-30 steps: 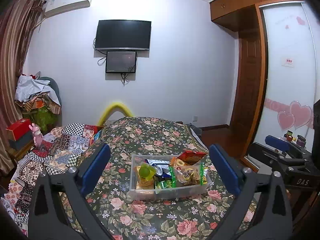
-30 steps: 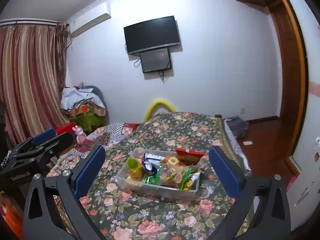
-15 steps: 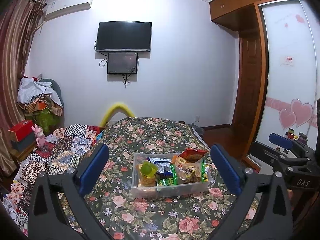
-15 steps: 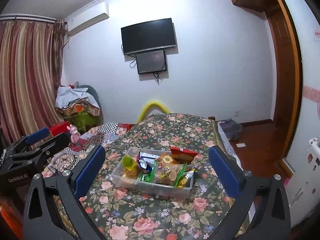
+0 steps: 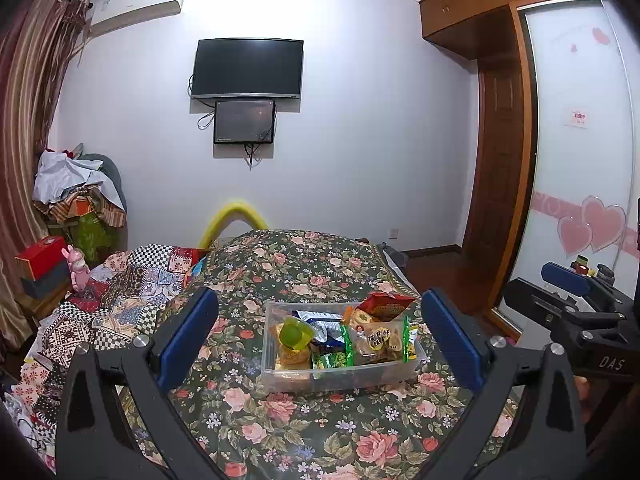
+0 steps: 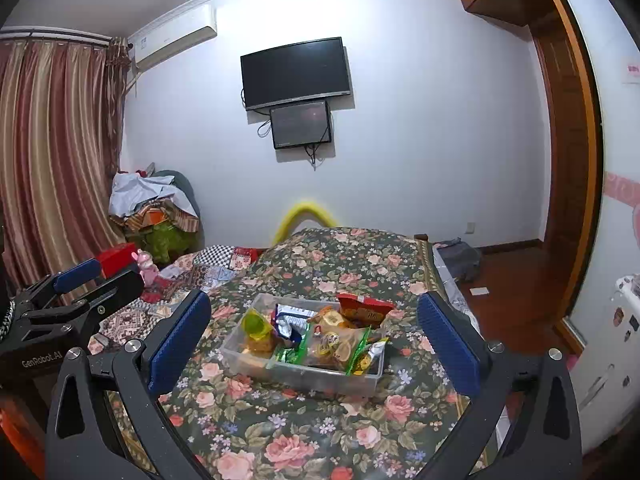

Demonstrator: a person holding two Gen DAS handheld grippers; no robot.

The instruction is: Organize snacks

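- On the bed [image 5: 304, 420], upon its floral cover, sits one clear bin [image 5: 340, 372] of snacks, long axis running left to right in the left view and skewed toward the lower right in the right view [image 6: 304, 376].
- Left tool [image 5: 320, 336]: fingers spread wide, holding nothing, hanging above the bed short of the bin, which shows between its blue pads [image 5: 188, 336].
- Right tool [image 6: 312, 340]: likewise spread wide and empty, the bin between its pads [image 6: 180, 340].
- Bin contents, left to right: one jelly cup [image 5: 294, 334] with green inside, atop yellowish packets; one blue-white bag [image 5: 320, 322]; one small green packet [image 5: 332, 360] at the front wall; one clear bag of biscuits [image 5: 378, 342] with green edges; one red bag [image 5: 386, 306] standing at the back right corner.
- Left view alone shows the wardrobe door with two pink hearts [image 5: 592, 228], and the right tool at its right edge.
- Right view alone shows the wide striped curtain [image 6: 52, 152] and the left tool [image 6: 76, 280] at its left edge.
- Both views show one TV [image 5: 248, 68] on the wall, one smaller screen [image 5: 244, 122] under it, and one yellow arch [image 5: 234, 216] behind the bed.
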